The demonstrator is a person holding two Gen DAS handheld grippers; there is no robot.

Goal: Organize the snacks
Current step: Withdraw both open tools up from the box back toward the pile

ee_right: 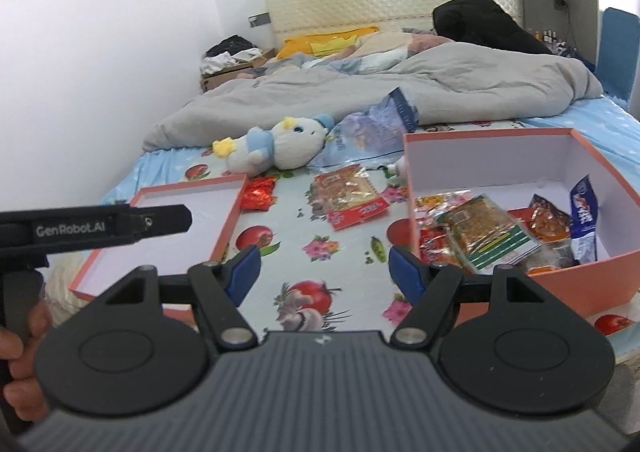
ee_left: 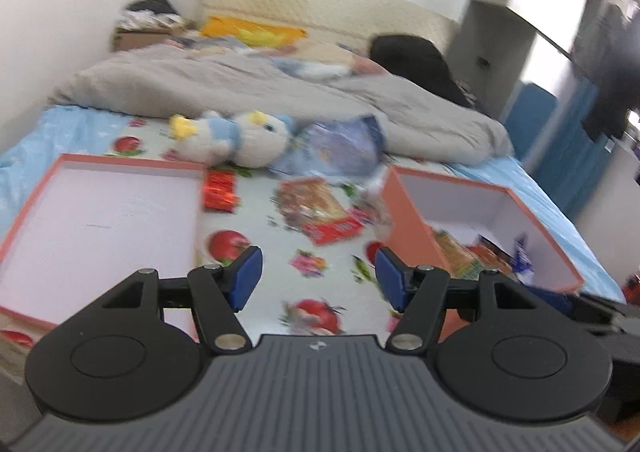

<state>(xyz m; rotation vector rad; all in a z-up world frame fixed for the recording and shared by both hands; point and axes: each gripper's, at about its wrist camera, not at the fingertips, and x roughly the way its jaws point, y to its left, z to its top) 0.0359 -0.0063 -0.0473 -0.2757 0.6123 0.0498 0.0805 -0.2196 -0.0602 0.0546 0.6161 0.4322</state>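
An orange box (ee_right: pixel 596 280) with white inside stands on the bed at the right and holds several snack packets (ee_right: pixel 486 238). Its shallow lid (ee_right: pixel 224 228) lies open side up at the left with nothing in it. Between them on the sheet lie a clear packet with a red label (ee_right: pixel 350 198), a small red foil packet (ee_right: pixel 260 193) and a blue bag (ee_right: pixel 376 128). My right gripper (ee_right: pixel 324 272) hangs open over the sheet between lid and box. My left gripper (ee_left: pixel 318 278) is open too, above the same gap, with nothing between its blue pads (ee_left: pixel 248 276).
A white and blue plush toy (ee_right: pixel 280 144) lies behind the packets, with a rumpled grey duvet (ee_right: pixel 400 92) beyond it. A hand (ee_right: pixel 24 356) holds the left gripper's handle at the left edge of the right wrist view. A wall runs along the left of the bed.
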